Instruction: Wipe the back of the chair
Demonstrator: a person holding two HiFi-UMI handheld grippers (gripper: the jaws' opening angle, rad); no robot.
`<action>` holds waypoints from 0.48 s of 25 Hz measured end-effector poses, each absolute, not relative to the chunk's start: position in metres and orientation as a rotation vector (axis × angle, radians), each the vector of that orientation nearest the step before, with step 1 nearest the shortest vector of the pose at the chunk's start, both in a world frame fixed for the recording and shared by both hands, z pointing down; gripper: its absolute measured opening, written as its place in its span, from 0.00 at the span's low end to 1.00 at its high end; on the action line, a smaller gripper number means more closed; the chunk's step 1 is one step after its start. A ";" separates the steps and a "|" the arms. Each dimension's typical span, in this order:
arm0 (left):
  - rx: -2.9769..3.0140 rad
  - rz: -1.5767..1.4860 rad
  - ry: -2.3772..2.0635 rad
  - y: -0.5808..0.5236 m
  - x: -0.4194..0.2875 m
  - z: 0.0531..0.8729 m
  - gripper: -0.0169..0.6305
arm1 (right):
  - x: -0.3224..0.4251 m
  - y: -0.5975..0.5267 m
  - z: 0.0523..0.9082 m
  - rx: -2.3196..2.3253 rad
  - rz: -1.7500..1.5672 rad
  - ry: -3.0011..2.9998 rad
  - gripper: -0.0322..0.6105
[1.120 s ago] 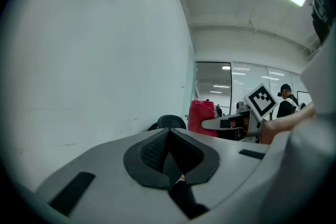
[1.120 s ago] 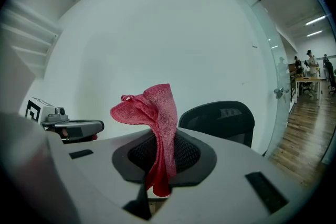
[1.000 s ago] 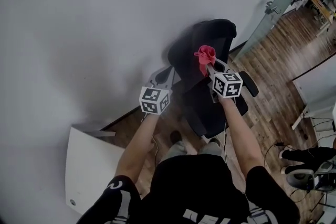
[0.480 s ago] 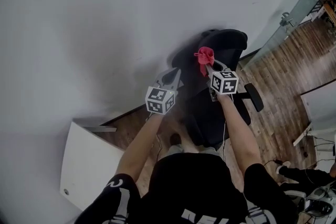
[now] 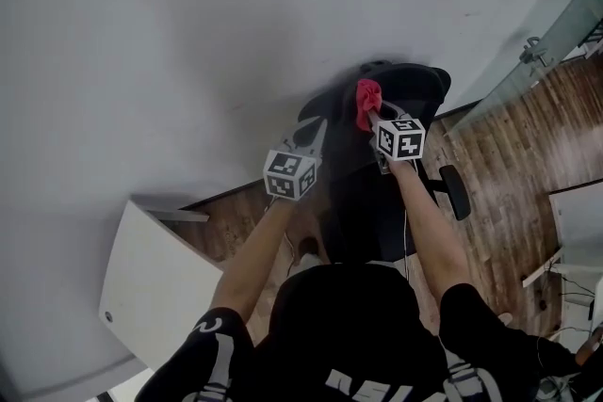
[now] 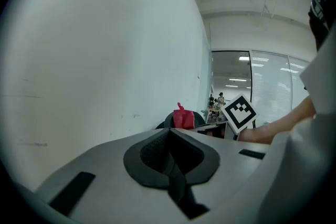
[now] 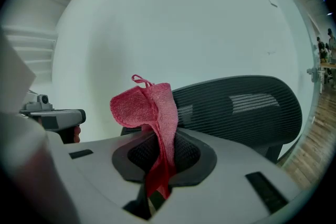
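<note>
A black mesh office chair (image 5: 396,165) stands by the white wall, its backrest (image 7: 241,110) facing me. My right gripper (image 5: 370,113) is shut on a red cloth (image 5: 366,101) that sticks up from the jaws (image 7: 149,113), held close to the top of the backrest. My left gripper (image 5: 311,135) is shut with nothing in it, hovering left of the chair back. In the left gripper view the red cloth (image 6: 182,117) and the right gripper's marker cube (image 6: 240,113) show beyond the closed jaws.
White wall (image 5: 188,33) fills the far side. A white table corner (image 5: 151,287) lies at lower left. Wooden floor (image 5: 509,165) and a glass partition (image 5: 556,24) are on the right. The chair's armrest (image 5: 456,191) sticks out to the right.
Both grippers have moved up and forward toward the top of the chair back. The red cloth is now close to the backrest's upper edge.
</note>
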State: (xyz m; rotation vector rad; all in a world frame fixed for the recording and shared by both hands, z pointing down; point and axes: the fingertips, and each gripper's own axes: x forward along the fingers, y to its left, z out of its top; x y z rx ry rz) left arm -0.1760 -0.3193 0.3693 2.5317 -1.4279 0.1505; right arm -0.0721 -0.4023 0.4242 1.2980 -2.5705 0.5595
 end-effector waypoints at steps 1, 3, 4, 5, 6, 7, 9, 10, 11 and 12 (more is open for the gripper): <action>2.531 0.149 -1.434 -0.323 -0.171 0.368 0.07 | -0.068 -0.407 0.424 1.291 0.554 -2.569 0.16; 2.531 0.149 -1.444 -0.328 -0.161 0.366 0.07 | -0.058 -0.415 0.425 1.279 0.537 -2.563 0.16; 2.531 0.150 -1.449 -0.331 -0.156 0.365 0.06 | -0.053 -0.419 0.425 1.278 0.532 -2.560 0.16; 2.531 0.152 -1.452 -0.333 -0.152 0.363 0.07 | -0.047 -0.422 0.425 1.280 0.535 -2.557 0.17; 2.531 0.155 -1.456 -0.336 -0.148 0.362 0.07 | -0.042 -0.426 0.425 1.283 0.546 -2.555 0.17; 2.531 0.158 -1.460 -0.339 -0.144 0.360 0.06 | -0.036 -0.430 0.425 1.286 0.564 -2.554 0.17; 2.527 0.158 -1.467 -0.345 -0.138 0.357 0.07 | -0.027 -0.436 0.425 1.286 0.592 -2.551 0.19; 2.524 0.155 -1.469 -0.348 -0.134 0.356 0.07 | -0.022 -0.440 0.425 1.288 0.593 -2.546 0.21; 2.521 0.151 -1.471 -0.351 -0.131 0.355 0.06 | -0.016 -0.443 0.426 1.295 0.592 -2.538 0.22; 2.520 0.148 -1.471 -0.354 -0.128 0.354 0.07 | -0.010 -0.447 0.427 1.310 0.597 -2.527 0.23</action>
